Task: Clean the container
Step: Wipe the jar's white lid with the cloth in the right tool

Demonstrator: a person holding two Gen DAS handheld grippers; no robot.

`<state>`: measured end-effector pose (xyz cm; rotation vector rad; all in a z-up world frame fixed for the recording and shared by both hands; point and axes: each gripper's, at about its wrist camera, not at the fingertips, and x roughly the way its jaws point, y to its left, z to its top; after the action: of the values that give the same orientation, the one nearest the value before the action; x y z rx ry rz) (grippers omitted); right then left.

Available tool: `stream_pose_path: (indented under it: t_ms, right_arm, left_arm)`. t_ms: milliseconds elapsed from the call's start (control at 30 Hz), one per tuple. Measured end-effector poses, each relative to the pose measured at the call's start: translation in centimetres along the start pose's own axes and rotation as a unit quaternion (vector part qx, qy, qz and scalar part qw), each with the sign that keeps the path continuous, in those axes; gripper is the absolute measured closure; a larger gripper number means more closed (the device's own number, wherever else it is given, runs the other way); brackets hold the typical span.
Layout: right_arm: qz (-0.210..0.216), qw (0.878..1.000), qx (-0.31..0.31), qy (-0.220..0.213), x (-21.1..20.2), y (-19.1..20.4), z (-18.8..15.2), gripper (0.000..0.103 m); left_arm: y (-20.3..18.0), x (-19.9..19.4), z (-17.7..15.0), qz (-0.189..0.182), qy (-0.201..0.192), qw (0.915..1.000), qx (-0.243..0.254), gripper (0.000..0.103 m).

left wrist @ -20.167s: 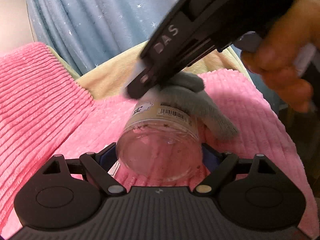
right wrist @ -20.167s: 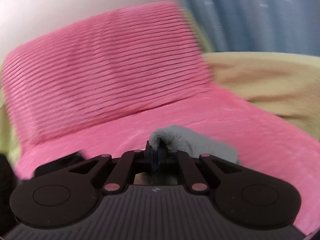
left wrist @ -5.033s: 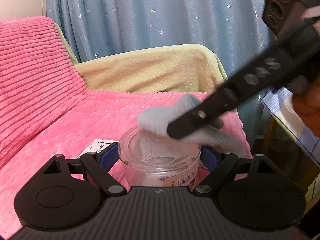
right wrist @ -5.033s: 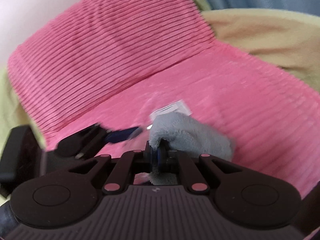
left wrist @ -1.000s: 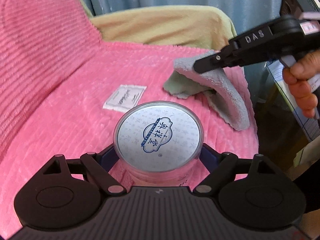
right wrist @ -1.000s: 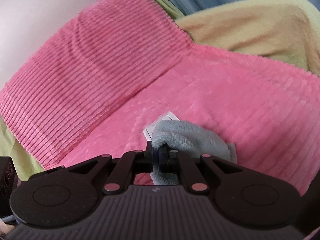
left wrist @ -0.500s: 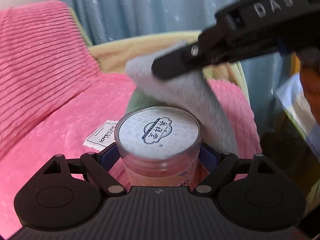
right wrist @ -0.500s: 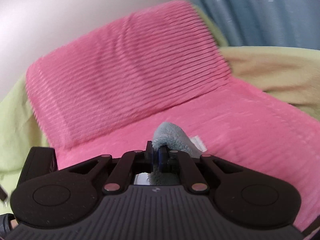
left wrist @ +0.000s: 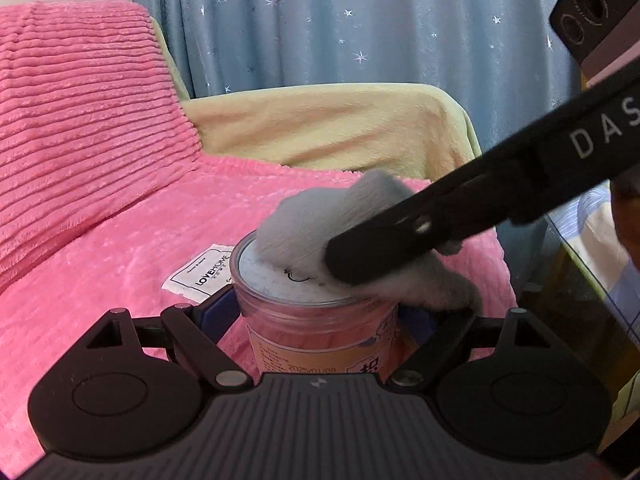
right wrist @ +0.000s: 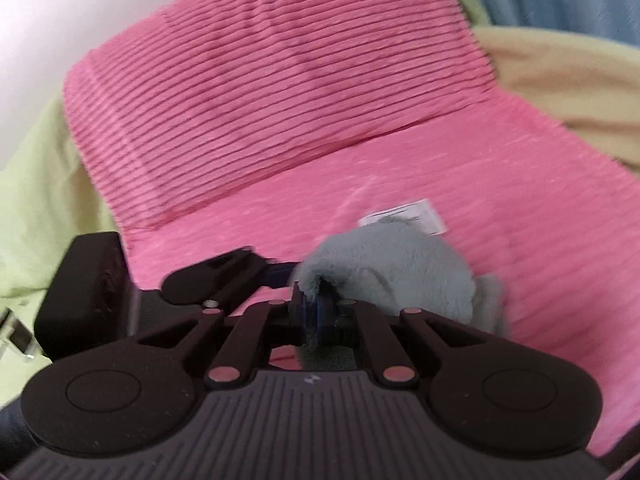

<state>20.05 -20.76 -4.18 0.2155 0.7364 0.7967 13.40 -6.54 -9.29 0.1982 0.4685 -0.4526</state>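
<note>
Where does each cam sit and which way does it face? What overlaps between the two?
Left wrist: on the left claw, looking forward over the gripped jar toward the blue curtain; its own two fingers show, plus the right claw pressing the grey cloth onto the jar's end.
Right wrist: on the right claw, looking over the pinched grey cloth toward the pink cushion; its own fingers show, and part of the left claw at lower left.
Shared: the cloth, the white tag, the pink blanket, the cushion.
</note>
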Motion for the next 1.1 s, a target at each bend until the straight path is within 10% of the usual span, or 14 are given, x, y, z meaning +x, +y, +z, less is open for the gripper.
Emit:
stream_pose_path:
  t_ms: [167,433,800,1100]
  right_arm:
    - [0.018,1.000,0.022,-0.013,2.4,-0.4,0.9,0.102]
    - [-0.066,0.995,0.034,-0.061,2.1,-2.5,1.2,0.102]
    - [-0.020,1.000,0.016,0.013,-0.3,-1.0,0.4,0.101]
    - [-0.035,0.999,0.026,-0.030,2.5,-0.7,1.5,0.102]
  left_arm:
    - [0.0,0.1,-0.1,0.003,-0.001,1.0000,-0.002,0.018]
    - [0.2,0.1,-0.2,-0.001,-0.005,1.0000,-0.004,0.018]
    - [-0.2,0.0,-0.3,0.003,-0.005,1.0000,0.002,0.018]
    - [0.0,0.0,-0.3,0.006,-0.010,0.9999,-0.002,0.018]
